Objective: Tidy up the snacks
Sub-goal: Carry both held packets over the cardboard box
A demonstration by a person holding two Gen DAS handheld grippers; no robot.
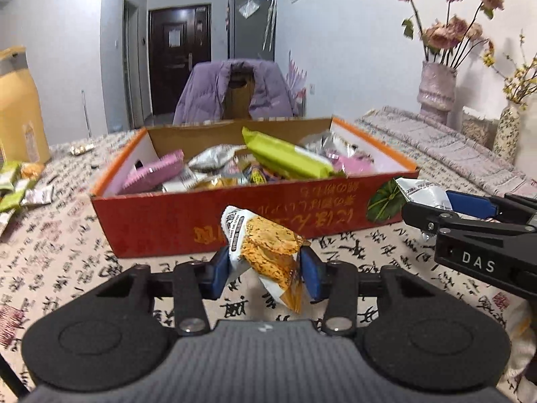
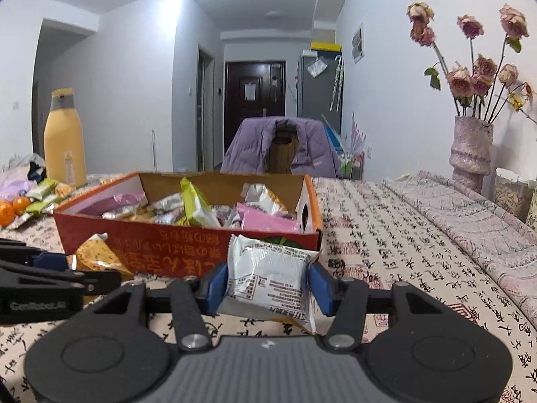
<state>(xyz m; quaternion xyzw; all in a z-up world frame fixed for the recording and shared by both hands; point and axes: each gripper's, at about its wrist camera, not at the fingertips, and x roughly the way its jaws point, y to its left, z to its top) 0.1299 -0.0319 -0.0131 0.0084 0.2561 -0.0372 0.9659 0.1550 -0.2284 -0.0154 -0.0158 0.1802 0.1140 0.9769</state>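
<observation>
Snack packets fill the red cardboard box, which sits on a tablecloth printed with black calligraphy; the box's front wall carries gold characters, upside down from this side. Inside lie a green wrapper, pink packets and silver ones. The left gripper is clamped on an orange-and-white snack packet, held above the cloth just in front of the box. The right gripper pinches a white snack packet with small black print, too fine to read, near the box's right front corner. In the left wrist view the right gripper's body reads "DAS"; in the right wrist view the left gripper's body reads "GenRobot.AI". More green packets and oranges lie left of the box beside a yellow bottle.
</observation>
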